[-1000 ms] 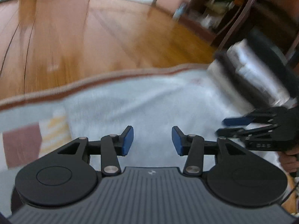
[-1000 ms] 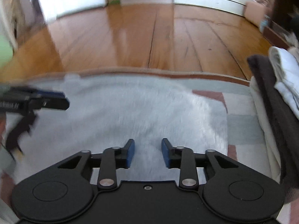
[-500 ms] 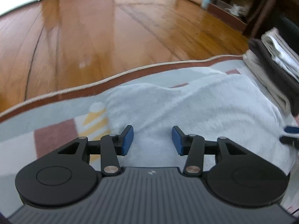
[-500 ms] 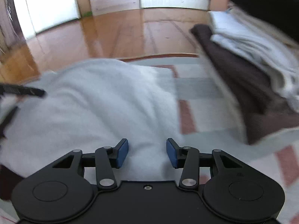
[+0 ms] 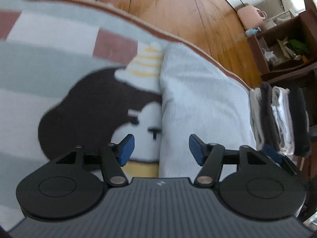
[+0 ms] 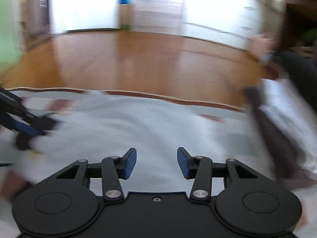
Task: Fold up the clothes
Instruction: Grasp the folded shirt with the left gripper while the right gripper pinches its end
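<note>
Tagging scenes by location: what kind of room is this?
Probably a living room at home. A patterned rug lies on a wood floor, with a dark shelf unit of odds and ends beside it and a stack of folded clothes next to a white towel.

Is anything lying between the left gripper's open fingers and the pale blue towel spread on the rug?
Nothing visible does. The left gripper hangs over the left edge of the pale blue towel, its jaws opening with nothing between them. The folded stack stands off at the towel's far right side, clear of the approach.
</note>
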